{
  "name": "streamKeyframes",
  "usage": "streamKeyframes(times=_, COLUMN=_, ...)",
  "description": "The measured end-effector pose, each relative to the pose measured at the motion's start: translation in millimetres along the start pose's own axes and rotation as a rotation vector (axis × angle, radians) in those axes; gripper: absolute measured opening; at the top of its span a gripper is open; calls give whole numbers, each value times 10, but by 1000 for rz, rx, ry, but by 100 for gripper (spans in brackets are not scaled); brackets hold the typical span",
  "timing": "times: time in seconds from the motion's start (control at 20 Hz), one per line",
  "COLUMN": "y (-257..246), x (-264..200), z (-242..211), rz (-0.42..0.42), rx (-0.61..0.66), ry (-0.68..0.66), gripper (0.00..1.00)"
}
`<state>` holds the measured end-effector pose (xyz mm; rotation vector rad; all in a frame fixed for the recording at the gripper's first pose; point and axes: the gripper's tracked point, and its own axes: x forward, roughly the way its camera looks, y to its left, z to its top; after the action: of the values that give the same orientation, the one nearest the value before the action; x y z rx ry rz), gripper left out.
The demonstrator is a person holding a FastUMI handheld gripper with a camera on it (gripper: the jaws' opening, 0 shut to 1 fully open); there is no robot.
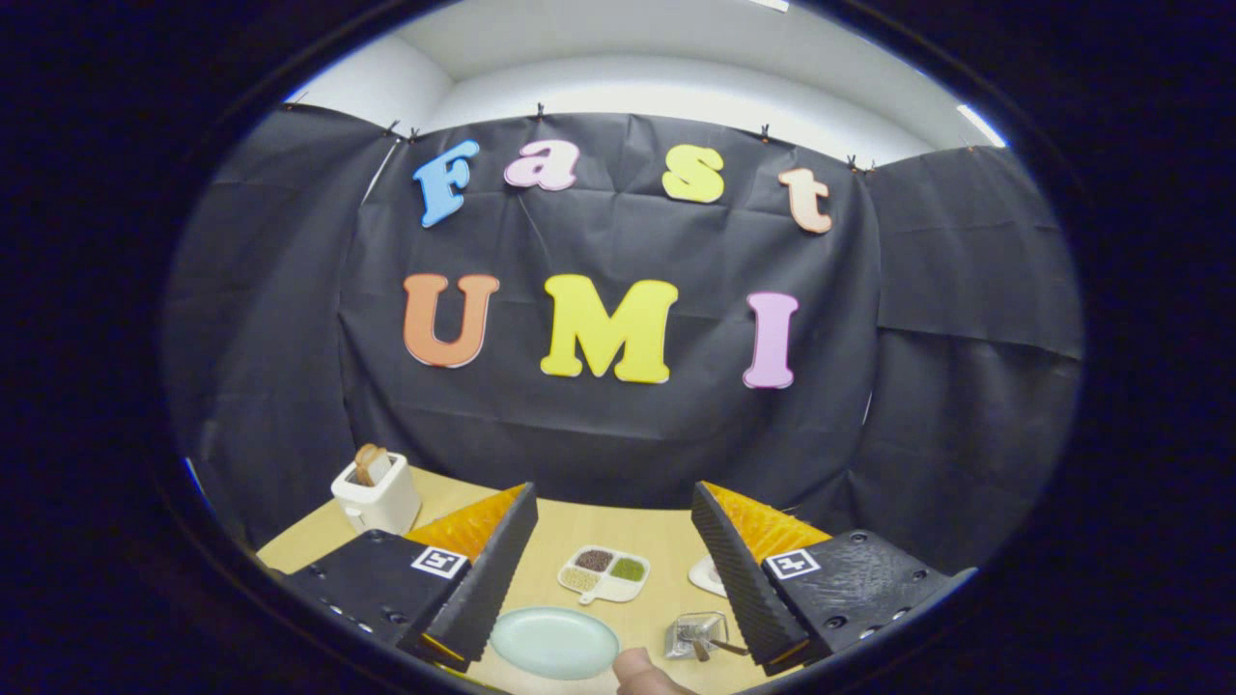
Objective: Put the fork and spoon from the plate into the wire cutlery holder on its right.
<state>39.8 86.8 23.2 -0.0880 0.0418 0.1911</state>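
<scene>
Hovered high above the table (666, 541), gripper (614, 526) spread wide and empty. Plate (553, 641) lay low between the fingers; wire cutlery holder (697, 634) just right of it (utensil handles already inside, apparently), nearer the right finger.

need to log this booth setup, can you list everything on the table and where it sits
plate: one, pale green, between the fingers, nearest; nothing shows on it
wire cutlery holder: one, silver, right of the plate by the right finger, a dark handle sticking out of it
divided dish: one, white, beyond the plate, holding brown, green and pale fillings
toaster: one, white, far left on the table, a brown slice standing in its slot
small white dish: one, partly hidden behind the right finger
table: one, light wood
fingertip: one, a person's, just near of the plate
gripper: one, fingers wide apart, holding nothing
</scene>
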Motion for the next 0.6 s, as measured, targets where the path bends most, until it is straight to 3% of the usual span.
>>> streamKeyframes(times=0.25, y=143, x=-172, z=467, rz=-12, rx=-54, ry=-132, gripper=96)
streamKeyframes(times=0.6, y=160, x=-247, z=449, rz=-6, rx=-43, ry=-109, gripper=96)
